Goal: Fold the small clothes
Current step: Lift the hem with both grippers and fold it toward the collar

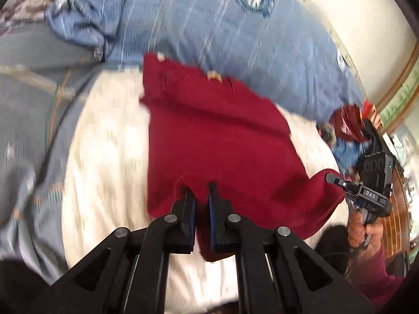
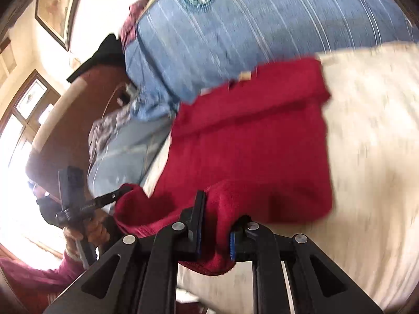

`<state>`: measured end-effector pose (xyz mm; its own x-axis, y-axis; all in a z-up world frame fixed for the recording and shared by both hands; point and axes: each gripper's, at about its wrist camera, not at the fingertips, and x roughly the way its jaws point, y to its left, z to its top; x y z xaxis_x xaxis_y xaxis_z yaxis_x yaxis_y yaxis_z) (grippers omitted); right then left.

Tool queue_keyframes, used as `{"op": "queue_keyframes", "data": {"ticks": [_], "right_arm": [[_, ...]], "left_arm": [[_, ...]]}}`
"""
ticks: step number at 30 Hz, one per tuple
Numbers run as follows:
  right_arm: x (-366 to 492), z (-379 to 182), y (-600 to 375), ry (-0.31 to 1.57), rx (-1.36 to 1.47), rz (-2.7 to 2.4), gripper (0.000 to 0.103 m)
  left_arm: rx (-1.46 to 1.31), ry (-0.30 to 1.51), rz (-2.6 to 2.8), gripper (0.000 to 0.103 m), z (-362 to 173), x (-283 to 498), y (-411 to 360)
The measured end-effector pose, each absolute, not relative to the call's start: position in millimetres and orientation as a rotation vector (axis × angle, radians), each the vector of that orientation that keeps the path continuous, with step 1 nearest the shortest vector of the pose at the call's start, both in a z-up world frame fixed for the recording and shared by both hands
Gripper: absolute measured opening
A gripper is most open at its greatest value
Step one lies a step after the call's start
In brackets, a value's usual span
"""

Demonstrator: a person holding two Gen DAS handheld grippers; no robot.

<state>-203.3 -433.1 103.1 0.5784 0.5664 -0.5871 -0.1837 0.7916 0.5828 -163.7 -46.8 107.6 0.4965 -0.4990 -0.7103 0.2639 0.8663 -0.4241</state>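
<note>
A: Both are clamped. The left hand-held gripper (image 1: 201, 187) pinches the near hem of the dark red, fleecy small garment (image 1: 220, 141), and the right hand-held gripper (image 2: 217, 204) bites a thick roll of that hem at the other corner. A hand (image 1: 362, 231) grips the right one's handle.

B: And the garment itself?

A: Its far part lies on the cream quilted bedspread (image 1: 110, 141); the near edge hangs lifted between the two grips.

B: How would you do the fold well?

A: I'd keep both corners level and the hem taut, carry it to the far edge with the pale tag (image 1: 214, 76), lay it down square, and only then let go. The pictures are blurred, so go slowly.

B: Counts?

A: Two grippers, one red garment in hand, one heap of mixed clothes (image 1: 348, 136) by the blue striped duvet (image 1: 235, 31).
</note>
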Motion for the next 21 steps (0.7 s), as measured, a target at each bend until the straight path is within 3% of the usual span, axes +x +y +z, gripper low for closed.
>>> {"op": "queue_keyframes", "data": {"ticks": [9,16,21], "right_arm": [[-95,122,-436,0.76,0.457,0.372,0.013],[-20,104,-455,0.78,0.518,0.314,0.013],[42,61,-473,0.906,0.604,0.257,0.018]], "left_arm": [[-0.303,0.846,-0.394,0.005,129,-64,-60],[-0.276,0.841,-0.35,0.005,116,14,-76],[-0.317,0.896,-0.31,0.006,92,67,-78]]}}
